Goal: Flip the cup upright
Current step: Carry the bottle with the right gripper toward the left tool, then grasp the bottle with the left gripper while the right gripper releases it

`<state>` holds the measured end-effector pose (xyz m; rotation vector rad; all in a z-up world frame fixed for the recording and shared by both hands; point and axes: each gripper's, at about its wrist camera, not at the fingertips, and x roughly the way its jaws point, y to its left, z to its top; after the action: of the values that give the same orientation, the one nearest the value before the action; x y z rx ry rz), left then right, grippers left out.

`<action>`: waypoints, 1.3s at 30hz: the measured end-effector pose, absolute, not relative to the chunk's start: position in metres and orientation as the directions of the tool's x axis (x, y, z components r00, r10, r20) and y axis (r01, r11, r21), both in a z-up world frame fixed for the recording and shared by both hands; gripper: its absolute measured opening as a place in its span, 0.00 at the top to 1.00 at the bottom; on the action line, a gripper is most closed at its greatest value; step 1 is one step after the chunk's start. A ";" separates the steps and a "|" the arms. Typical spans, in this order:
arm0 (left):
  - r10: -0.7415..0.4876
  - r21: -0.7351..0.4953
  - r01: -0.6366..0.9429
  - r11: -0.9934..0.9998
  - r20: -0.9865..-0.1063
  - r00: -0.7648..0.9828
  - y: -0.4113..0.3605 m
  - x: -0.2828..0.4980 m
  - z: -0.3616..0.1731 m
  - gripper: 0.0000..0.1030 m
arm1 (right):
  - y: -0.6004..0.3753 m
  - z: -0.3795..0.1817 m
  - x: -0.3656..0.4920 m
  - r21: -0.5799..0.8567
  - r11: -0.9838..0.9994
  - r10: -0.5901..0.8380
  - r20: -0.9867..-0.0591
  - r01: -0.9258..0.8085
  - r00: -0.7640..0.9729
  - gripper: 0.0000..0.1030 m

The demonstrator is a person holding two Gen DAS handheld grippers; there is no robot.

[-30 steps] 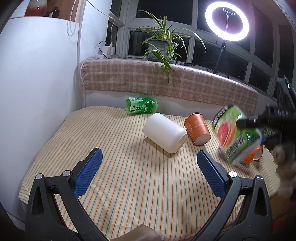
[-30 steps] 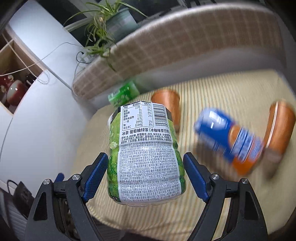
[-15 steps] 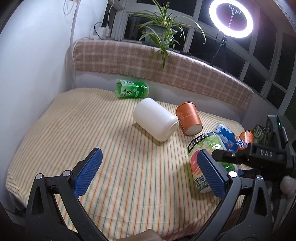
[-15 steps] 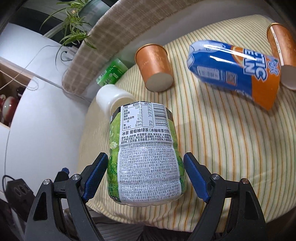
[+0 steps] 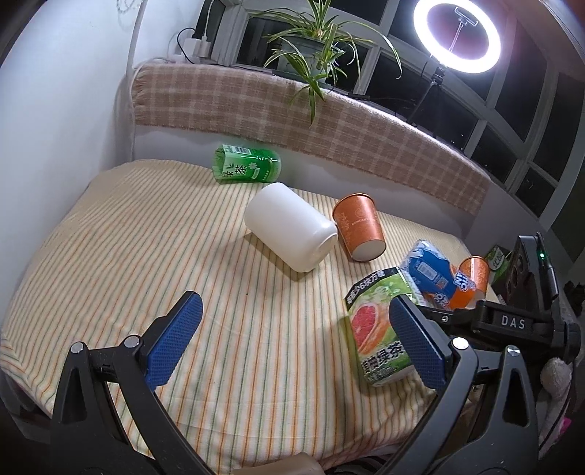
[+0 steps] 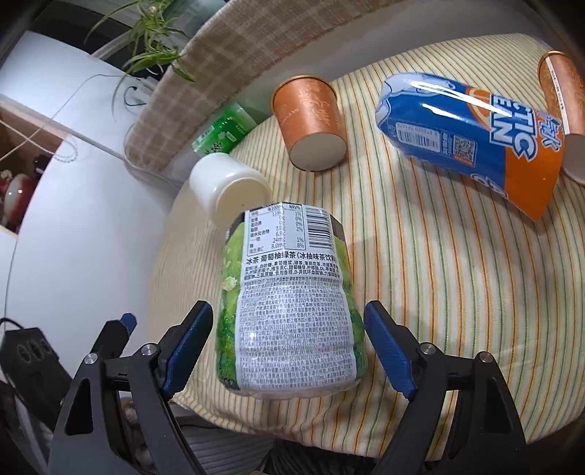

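Note:
A green grapefruit-tea cup [image 6: 289, 314] stands upright on the striped cloth near the table's front edge; it also shows in the left wrist view [image 5: 380, 329]. My right gripper [image 6: 289, 350] has opened, its blue pads a little clear of the cup's sides. My left gripper [image 5: 292, 343] is open and empty above the cloth's front left. A white cup [image 5: 290, 232], an orange paper cup [image 5: 360, 226], a green tea cup [image 5: 246, 168], a blue-orange cup [image 5: 435, 279] and a second orange cup [image 5: 475, 272] lie on their sides.
The striped table [image 5: 128, 237] is bounded by a white wall on the left and a plaid-covered ledge [image 5: 292, 109] behind. A potted plant [image 5: 310, 47] and ring light [image 5: 457, 34] stand on the sill. A black power strip [image 6: 25, 350] lies beyond the left edge.
My right gripper lowered the green grapefruit-tea cup to the cloth, stood it upright and opened its jaws off it. My left gripper drifted slightly nearer the table.

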<state>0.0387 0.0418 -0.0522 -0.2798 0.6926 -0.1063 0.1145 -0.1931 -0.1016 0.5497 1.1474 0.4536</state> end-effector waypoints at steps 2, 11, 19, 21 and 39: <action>-0.202 -0.299 0.011 0.954 -0.617 0.761 0.042 0.040 -0.051 0.00 | -0.197 -0.098 0.112 0.619 0.782 0.598 -0.718 -0.066 0.356 0.18; -0.353 -0.439 0.045 0.897 -0.652 0.672 0.043 0.061 -0.056 0.00 | -0.240 -0.074 0.078 0.575 0.811 0.547 -0.680 -0.108 0.488 0.18; -0.581 -0.663 -0.004 0.749 -0.659 0.478 0.032 0.098 -0.078 0.02 | -0.281 -0.056 0.044 0.405 0.913 0.330 -0.685 -0.037 0.649 0.18; -0.617 -0.696 -0.024 0.717 -0.651 0.443 0.027 0.106 -0.082 0.02 | -0.290 -0.054 0.038 0.399 0.917 0.309 -0.680 -0.017 0.665 0.18; -0.662 -0.718 -0.120 0.686 -0.684 0.305 -0.002 0.137 -0.115 0.11 | -0.302 -0.058 0.034 0.417 0.909 0.298 -0.679 0.019 0.671 0.18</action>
<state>0.1371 -0.0024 -0.1149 -0.7709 1.2326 -0.4102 0.0336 -0.3021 -0.0581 0.4121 0.8264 0.1623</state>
